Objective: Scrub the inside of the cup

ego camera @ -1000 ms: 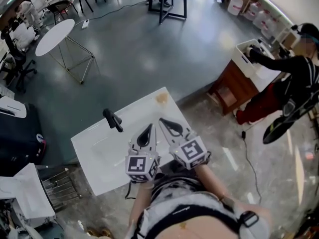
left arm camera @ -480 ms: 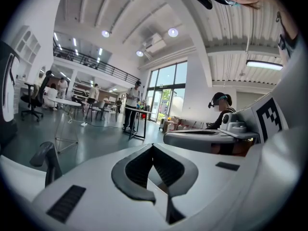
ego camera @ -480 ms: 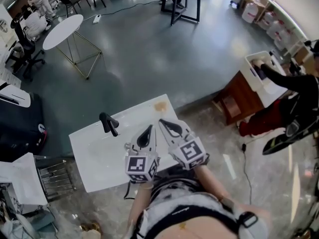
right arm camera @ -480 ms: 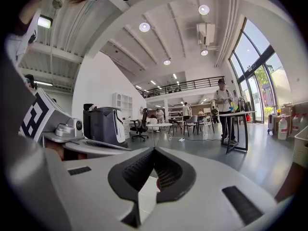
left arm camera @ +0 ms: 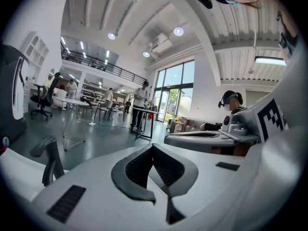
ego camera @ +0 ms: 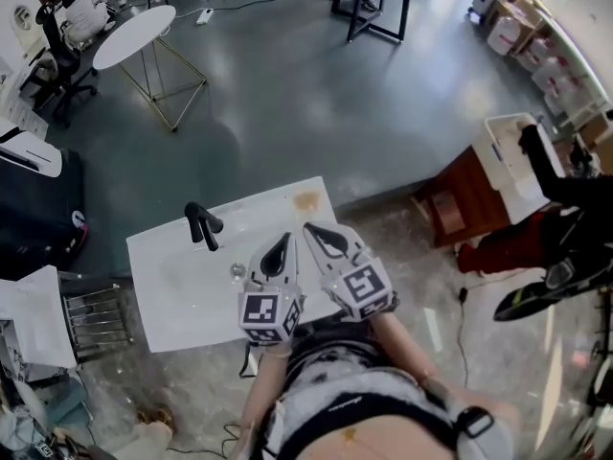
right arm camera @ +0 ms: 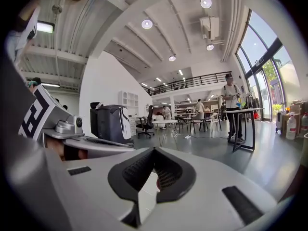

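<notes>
Over the last second the sink [ego camera: 168, 305] has come more fully into the head view, with its tap [ego camera: 201, 224] at the far left and the drain [ego camera: 237, 270] now showing. The left gripper [ego camera: 283, 247] and right gripper [ego camera: 316, 233] sit side by side over its near edge, both clenched on nothing. No cup shows in any view, so scrubbing has likely not begun.

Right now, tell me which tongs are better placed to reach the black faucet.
Left, probably. The left tongs sit nearer the faucet, on its side of the sink; the right tongs would have to cross them.
</notes>
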`<state>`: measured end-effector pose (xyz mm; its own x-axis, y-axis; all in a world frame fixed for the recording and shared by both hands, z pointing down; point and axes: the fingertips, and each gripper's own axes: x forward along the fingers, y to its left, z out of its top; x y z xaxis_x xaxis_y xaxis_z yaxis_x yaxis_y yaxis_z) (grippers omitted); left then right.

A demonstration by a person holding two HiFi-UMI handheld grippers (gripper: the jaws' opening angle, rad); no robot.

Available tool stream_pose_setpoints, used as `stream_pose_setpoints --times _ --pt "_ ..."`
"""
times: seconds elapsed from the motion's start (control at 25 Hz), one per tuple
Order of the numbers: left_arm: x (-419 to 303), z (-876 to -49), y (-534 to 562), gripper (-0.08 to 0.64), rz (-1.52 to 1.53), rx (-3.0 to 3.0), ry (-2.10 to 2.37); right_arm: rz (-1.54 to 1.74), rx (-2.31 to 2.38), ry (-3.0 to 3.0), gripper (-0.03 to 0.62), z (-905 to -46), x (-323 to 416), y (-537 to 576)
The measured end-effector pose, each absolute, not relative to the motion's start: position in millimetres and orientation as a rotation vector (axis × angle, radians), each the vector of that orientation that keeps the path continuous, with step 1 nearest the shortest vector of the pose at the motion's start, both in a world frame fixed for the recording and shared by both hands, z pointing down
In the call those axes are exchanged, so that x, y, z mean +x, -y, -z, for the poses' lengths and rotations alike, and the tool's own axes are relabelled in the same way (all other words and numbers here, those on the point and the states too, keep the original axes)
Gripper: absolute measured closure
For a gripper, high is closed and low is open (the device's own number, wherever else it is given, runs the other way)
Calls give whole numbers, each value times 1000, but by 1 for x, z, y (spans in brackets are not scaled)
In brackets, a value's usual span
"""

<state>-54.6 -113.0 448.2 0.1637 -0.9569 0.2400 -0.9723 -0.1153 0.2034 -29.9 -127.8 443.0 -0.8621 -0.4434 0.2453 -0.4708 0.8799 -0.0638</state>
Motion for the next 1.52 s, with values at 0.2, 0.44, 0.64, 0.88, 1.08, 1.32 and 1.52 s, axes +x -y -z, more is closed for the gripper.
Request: stream_pose_setpoints --times 0.2,0.44,0.64,0.88,1.08,1.32,1.52 --pt "-65 -449 118 555 -74 2139 1830 -187 744 2807 591 -443 -33 135" --pt "-67 -452 128 555 -102 2178 1785 -206 817 2773 591 -453 -32 144" --pt "-71 -458 131 555 -102 2189 1750 -244 839 2757 591 -461 -36 147" --pt "-77 -471 131 555 -125 2181 1733 -278 868 2744 591 -474 -41 153" --pt "-80 -488 132 555 -144 2174 1708 -307 865 2686 591 -498 -40 158" --pt "-85 -507 134 555 -170 2144 1678 -344 874 2634 591 -524 -40 167" --pt "-88 -519 137 555 -201 2122 1656 -374 893 2601 591 -542 -41 176"
